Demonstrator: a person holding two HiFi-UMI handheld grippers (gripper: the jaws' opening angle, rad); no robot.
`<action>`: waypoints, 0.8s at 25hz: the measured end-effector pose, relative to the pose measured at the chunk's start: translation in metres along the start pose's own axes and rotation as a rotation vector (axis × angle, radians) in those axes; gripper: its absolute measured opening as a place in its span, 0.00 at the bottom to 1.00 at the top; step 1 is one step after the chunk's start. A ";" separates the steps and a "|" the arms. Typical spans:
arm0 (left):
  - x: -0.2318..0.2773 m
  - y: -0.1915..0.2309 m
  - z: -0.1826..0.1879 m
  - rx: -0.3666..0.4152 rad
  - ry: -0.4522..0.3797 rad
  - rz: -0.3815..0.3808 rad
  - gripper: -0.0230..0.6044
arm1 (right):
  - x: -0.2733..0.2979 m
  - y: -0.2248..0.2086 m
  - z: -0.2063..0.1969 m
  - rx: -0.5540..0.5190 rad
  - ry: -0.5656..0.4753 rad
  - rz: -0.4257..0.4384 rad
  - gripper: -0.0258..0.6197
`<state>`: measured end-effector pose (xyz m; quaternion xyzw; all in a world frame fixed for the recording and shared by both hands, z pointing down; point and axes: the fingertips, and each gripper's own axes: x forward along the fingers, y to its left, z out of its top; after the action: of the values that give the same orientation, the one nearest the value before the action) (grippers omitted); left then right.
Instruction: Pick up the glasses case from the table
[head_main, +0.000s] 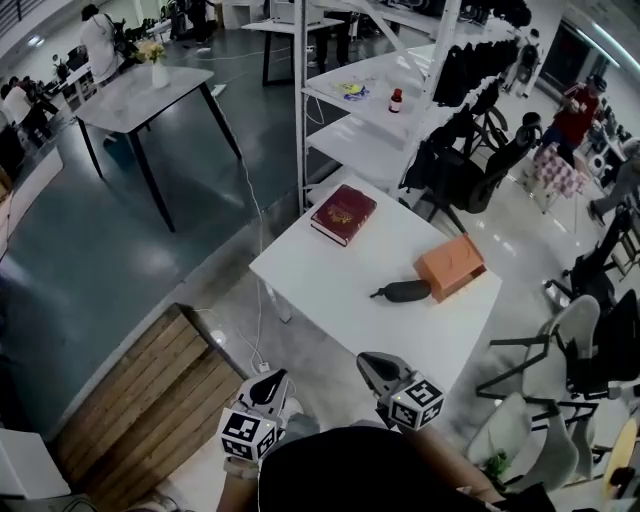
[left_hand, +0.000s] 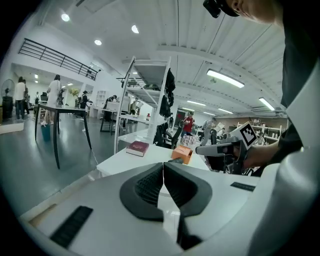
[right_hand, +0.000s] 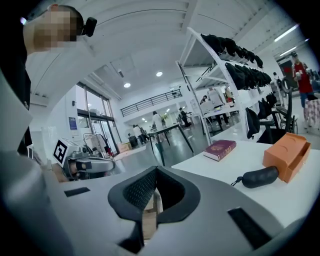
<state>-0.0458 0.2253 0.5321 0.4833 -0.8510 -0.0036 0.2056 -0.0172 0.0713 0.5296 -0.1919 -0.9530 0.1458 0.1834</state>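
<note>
In the head view, the black, capsule-shaped glasses case (head_main: 403, 291) lies on the white surface (head_main: 340, 270), just beside the orange cardboard box (head_main: 452, 266). Its long axis runs across the picture, with the corded end to the left. Your left gripper (head_main: 272, 380) and right gripper (head_main: 372, 362) are short of the near edge.

In the left gripper view, your jaws are pressed together on nothing.

In the right gripper view, the jaws meet at the tips, empty. The case lies off to their right, with its cord pointing left.

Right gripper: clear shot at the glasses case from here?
Probably yes: nothing lies between the right gripper and the case; the box sits beyond it. Its jaws are shut, so they must open first.
</note>
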 end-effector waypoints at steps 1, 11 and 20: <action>0.003 0.010 0.003 0.005 0.003 -0.015 0.07 | 0.010 0.000 0.004 0.000 -0.002 -0.012 0.08; 0.018 0.089 0.012 0.046 0.021 -0.098 0.07 | 0.076 -0.007 0.029 0.001 -0.032 -0.117 0.08; 0.075 0.085 0.035 0.062 0.041 -0.166 0.07 | 0.051 -0.049 0.036 0.030 -0.036 -0.207 0.08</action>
<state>-0.1613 0.2022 0.5435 0.5582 -0.8033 0.0155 0.2070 -0.0916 0.0417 0.5294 -0.0872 -0.9686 0.1437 0.1831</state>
